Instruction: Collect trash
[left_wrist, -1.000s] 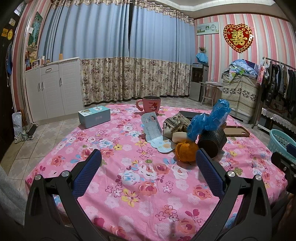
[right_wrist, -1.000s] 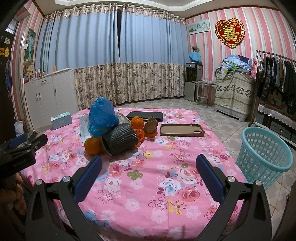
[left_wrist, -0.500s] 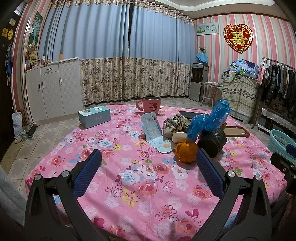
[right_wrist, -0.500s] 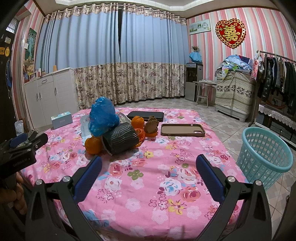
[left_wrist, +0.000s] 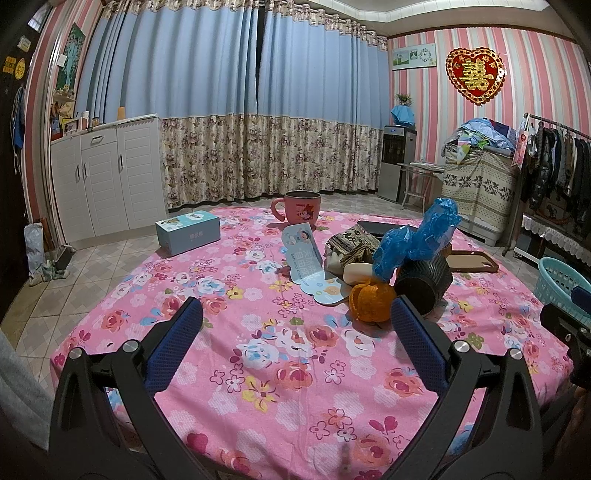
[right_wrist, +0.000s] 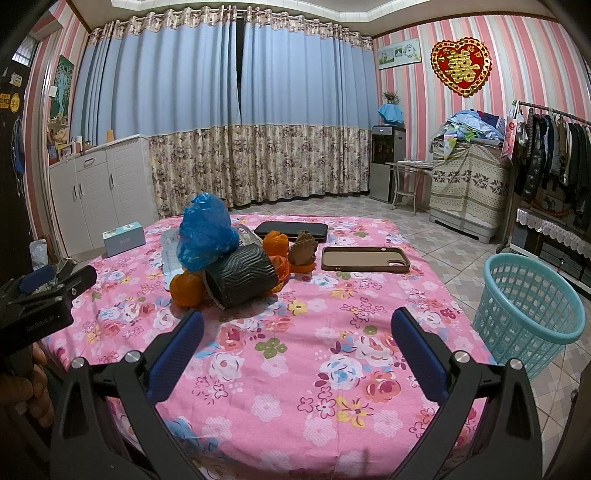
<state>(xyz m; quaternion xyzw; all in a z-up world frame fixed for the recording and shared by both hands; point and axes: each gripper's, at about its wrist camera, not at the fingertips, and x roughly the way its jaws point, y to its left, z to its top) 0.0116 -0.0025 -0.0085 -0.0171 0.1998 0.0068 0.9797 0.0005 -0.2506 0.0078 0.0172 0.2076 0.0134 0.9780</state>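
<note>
- Left tool (left_wrist: 295, 325) hovers wide, holding nothing, over the table (left_wrist: 258, 369).
- Right tool (right_wrist: 295, 326) likewise gapes wide.
- Orange peel (left_wrist: 371, 301), blue plastic bag (right_wrist: 207, 234) and black cup (right_wrist: 242, 275) sit clustered mid-table.
- Teal basket (right_wrist: 532, 306) stands on the floor beside the table.

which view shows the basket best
The right wrist view: the basket stands whole on the floor right of the table, open top and lattice wall visible. In the left wrist view only part of the basket shows at the right edge, behind the right gripper's body.
</note>
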